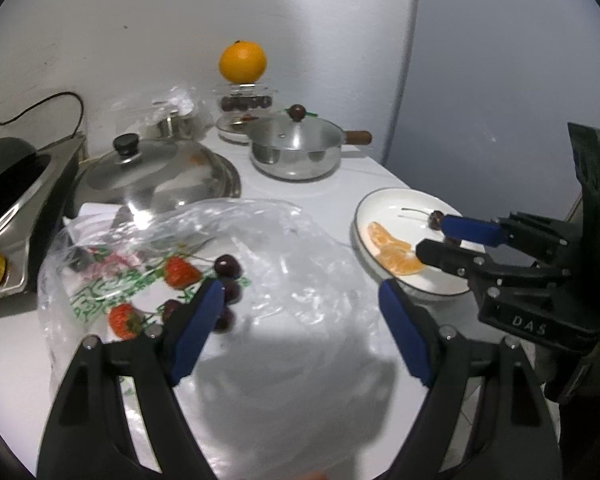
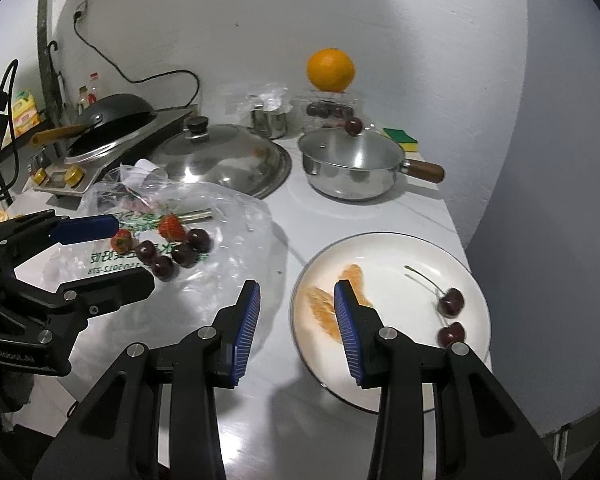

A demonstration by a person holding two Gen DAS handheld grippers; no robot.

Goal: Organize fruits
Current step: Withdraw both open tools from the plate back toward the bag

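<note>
White plate point(image 2: 400, 252) taken as landmark, near the right edge of the white counter point(image 2: 340, 208). On it: orange segments point(image 2: 324, 312) toward its left side, two dark cherries point(image 2: 451, 302) toward its right, one with a long stem. Right gripper point(image 2: 296, 320) poised over the plate's left rim, fingers point(image 2: 348, 316) parted with nothing between them, one blue pad above the orange segments, the other outside the rim. Left gripper point(image 1: 302, 312) left of the plate, spread wide and empty, above a crumpled clear plastic bag point(image 1: 292, 264). Left of the plate on that bag: two strawberries point(image 2: 170, 227) and a cluster of loose cherries point(image 2: 168, 258), apart from both grippers. Behind the plate: a small steel saucepan point(image 2: 352, 172) with a wooden handle and glass lid. Left of the saucepan, a large domed lid point(image 2: 224, 160) lying flat. Farther behind the plate, against the wall, a whole orange point(image 2: 331, 70) perched on a clear container of cherries point(image 2: 328, 110). Green and yellow sponge point(image 2: 400, 138) just behind the saucepan, on the plate's side
</note>
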